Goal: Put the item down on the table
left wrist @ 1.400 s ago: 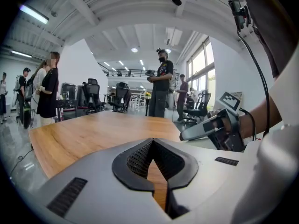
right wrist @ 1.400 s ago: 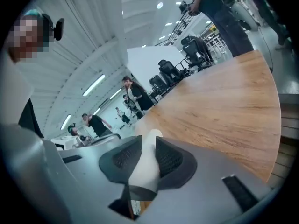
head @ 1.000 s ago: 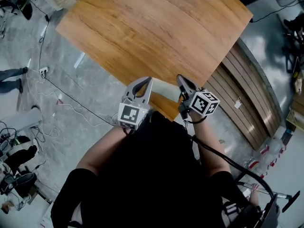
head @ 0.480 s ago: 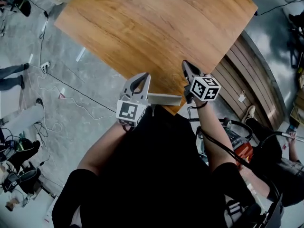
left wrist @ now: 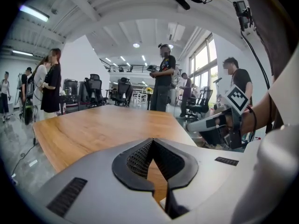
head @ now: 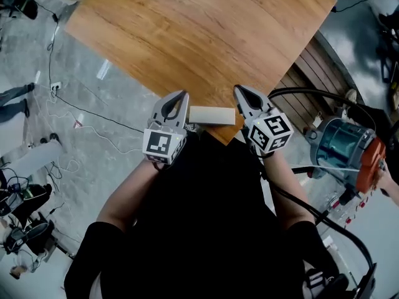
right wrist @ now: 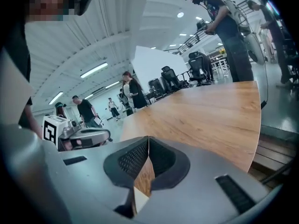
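- A pale oblong block (head: 212,115) sits at the near corner of the wooden table (head: 199,36), over the wood and close to the edge nearest the person
- Its long axis runs side to side, with one short end toward the left gripper (head: 181,94) and the other toward the right gripper (head: 239,89)
- Its broad face is turned up
- Each short end is tight beside the flank of a gripper, but the head view does not show whether it touches
- From above I cannot tell whether the block rests flat on the wood or is raised a little off it
- The left gripper's jaws are closed tip to tip with nothing between them, and its own view shows only table wood through the hollow behind the tips
- The right gripper's jaws are also closed together and empty, with the tabletop showing through the hollow
- The block is outside both pairs of jaws, in the space between the two grippers
- In each gripper view a pale sliver shows low in the slot behind the tips, and too little of it shows to say what it is
- The table's far side is cut off by the top of the head view
- The person's dark clothing hides the floor just below the near corner
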Demonstrator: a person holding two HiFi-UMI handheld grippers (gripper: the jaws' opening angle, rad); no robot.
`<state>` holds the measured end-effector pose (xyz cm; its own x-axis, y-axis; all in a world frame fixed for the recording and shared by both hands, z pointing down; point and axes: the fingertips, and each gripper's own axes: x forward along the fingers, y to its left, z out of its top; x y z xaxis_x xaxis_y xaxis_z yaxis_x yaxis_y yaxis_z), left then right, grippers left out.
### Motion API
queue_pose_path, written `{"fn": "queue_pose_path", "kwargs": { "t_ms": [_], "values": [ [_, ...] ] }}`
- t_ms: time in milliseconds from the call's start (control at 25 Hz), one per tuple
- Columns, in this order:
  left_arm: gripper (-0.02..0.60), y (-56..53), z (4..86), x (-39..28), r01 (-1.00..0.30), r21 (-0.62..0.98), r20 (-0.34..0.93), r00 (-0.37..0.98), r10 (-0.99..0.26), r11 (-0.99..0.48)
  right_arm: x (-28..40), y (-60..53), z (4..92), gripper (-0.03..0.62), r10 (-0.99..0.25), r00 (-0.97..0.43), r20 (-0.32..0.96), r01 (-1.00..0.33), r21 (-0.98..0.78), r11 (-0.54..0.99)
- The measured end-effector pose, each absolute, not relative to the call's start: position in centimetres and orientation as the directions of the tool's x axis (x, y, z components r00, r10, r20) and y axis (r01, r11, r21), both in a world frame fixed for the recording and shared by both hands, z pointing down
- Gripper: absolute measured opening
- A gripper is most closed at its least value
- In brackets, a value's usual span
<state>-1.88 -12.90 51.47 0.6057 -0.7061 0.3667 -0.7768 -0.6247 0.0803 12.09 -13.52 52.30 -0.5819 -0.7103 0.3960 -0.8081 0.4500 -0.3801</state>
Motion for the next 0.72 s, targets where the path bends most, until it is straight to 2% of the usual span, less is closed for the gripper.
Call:
{"fn": "queue_pose_path", "kwargs": {
  "t_ms": [320,560,720],
  "values": [
    [0.005,-11.6,51.1,-1.8,-0.764,0.075,0.361,0.62,-0.696,-0.641,8.0,-8.9,53.7,0.014,-0.63,-0.625,0.461,-0.779,-0.325,0.536],
    [0.005,-10.1,50.3,0.2,-0.719,0.102,0.326,0.677,-0.66,-0.687,7.2,-7.5,53.6,0.014,-0.637,-0.602,0.482,-0.789,-0.236,0.567],
    [0.005,-9.2,50.7,-1.9,-0.715,0.09,0.344,0.675,-0.652,-0.693,4.7,-6.9,53.9,0.014,-0.626,-0.601,0.496,-0.788,-0.238,0.568]
  ]
}}
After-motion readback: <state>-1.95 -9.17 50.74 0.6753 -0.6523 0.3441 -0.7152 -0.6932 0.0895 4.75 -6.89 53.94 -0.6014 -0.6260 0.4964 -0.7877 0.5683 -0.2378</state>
